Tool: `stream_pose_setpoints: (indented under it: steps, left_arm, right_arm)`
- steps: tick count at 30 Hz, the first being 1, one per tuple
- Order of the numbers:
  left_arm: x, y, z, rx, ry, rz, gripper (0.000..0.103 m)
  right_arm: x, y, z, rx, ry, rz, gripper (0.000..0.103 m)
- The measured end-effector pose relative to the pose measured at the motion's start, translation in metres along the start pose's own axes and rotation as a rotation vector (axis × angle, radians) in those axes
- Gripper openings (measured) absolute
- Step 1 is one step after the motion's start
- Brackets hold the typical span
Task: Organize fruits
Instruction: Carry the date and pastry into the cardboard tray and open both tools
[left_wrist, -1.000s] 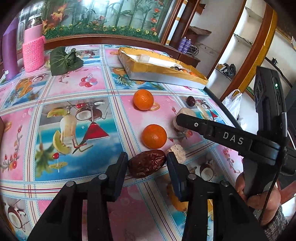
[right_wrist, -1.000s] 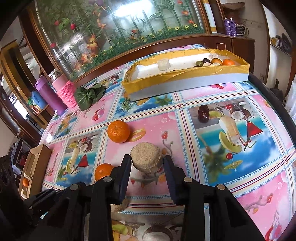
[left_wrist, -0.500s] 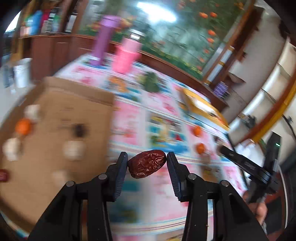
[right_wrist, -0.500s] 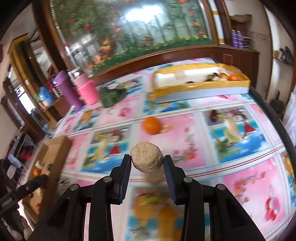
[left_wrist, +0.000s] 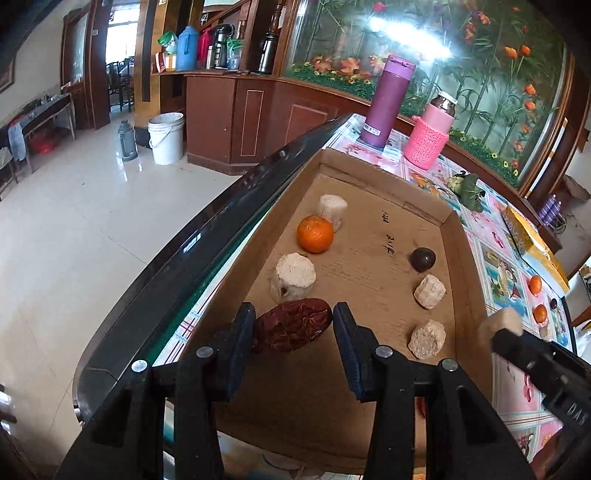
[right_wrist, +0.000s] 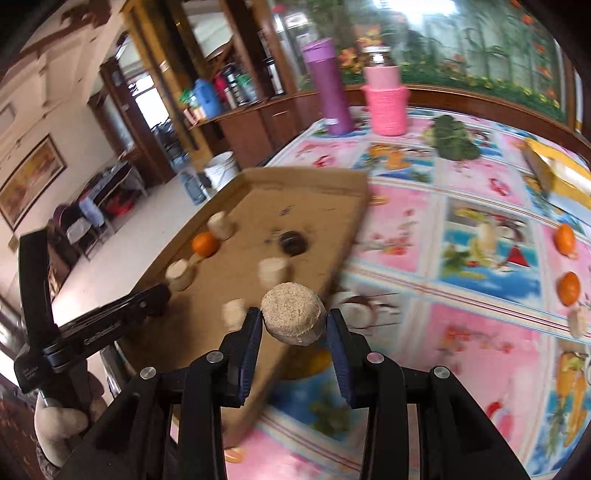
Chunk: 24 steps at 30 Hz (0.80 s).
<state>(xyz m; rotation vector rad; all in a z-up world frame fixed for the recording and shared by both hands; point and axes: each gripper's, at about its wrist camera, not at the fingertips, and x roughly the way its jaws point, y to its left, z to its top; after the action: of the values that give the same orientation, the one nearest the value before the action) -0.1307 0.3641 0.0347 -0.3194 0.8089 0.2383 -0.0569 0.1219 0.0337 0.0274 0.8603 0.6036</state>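
Both swung from the loose fruit to the cardboard tray (left_wrist: 384, 192): left gripper (left_wrist: 293, 328) clenching a date (left_wrist: 293, 325), right gripper (right_wrist: 293, 325) clenching a beige chunk (right_wrist: 293, 317), drop-off next.

Wrinkled reddish-brown date (left_wrist: 293, 325), lying lengthwise, pinched between the left gripper (left_wrist: 294, 328) fingers above the near end of the cardboard tray (left_wrist: 384, 192). Round tan rough-surfaced piece (right_wrist: 293, 318) clamped in the right gripper (right_wrist: 293, 328), at the tray's table-side edge. In the tray: one orange (left_wrist: 315, 234) touching a pale cylindrical chunk (left_wrist: 332, 212), a second pale chunk (left_wrist: 293, 280) nearer, a dark round fruit (left_wrist: 423, 259), two tan lumps (left_wrist: 429, 291) (left_wrist: 427, 339). Two oranges (right_wrist: 565, 239) (right_wrist: 569, 288) loose on the tablecloth (right_wrist: 480, 343), well apart from the tray.
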Motion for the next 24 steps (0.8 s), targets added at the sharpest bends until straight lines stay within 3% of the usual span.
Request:
stream_pose_setpoints:
  steps: [6, 13, 24]
  left_arm:
    - [-0.001, -0.008, -0.005, 0.01, -0.025, 0.008, 0.044]
    - [-0.008, 0.005, -0.003, -0.074, -0.043, -0.048, 0.051]
    - [-0.03, -0.009, -0.002, -0.064, -0.092, -0.089, 0.059]
  right_arm:
    - [0.025, 0.03, -0.003, -0.074, 0.04, -0.017, 0.04]
    - [0.027, 0.037, -0.003, -0.136, 0.015, -0.101, 0.04]
    - [0.018, 0.037, -0.007, -0.136, 0.001, -0.129, 0.04]
